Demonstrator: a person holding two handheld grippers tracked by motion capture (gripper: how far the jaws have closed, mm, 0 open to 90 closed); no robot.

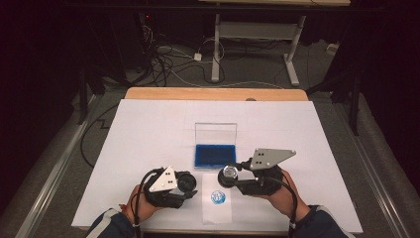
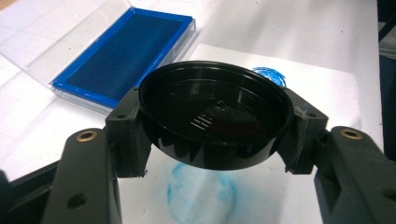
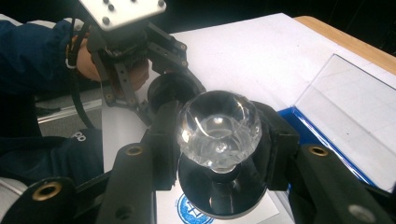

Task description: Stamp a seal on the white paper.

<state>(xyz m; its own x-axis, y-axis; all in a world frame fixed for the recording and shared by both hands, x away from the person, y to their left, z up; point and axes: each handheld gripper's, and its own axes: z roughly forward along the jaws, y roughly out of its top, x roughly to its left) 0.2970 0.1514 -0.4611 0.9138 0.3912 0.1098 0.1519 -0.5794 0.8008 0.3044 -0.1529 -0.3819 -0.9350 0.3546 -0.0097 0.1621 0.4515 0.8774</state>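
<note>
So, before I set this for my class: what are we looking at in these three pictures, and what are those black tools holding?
A person sits at a white-covered table with a hand-held two-jaw gripper in each hand. One picture looks down from above; the other two come from cameras riding on each gripper, looking along its jaws. The left gripper is shut on a round black cap, hollow side up. The right gripper is shut on a stamp with a clear glass-like knob, lifted above a sheet of paper that carries a round blue stamp print. Behind the paper lies an open blue ink pad with its clear lid standing up.
</note>
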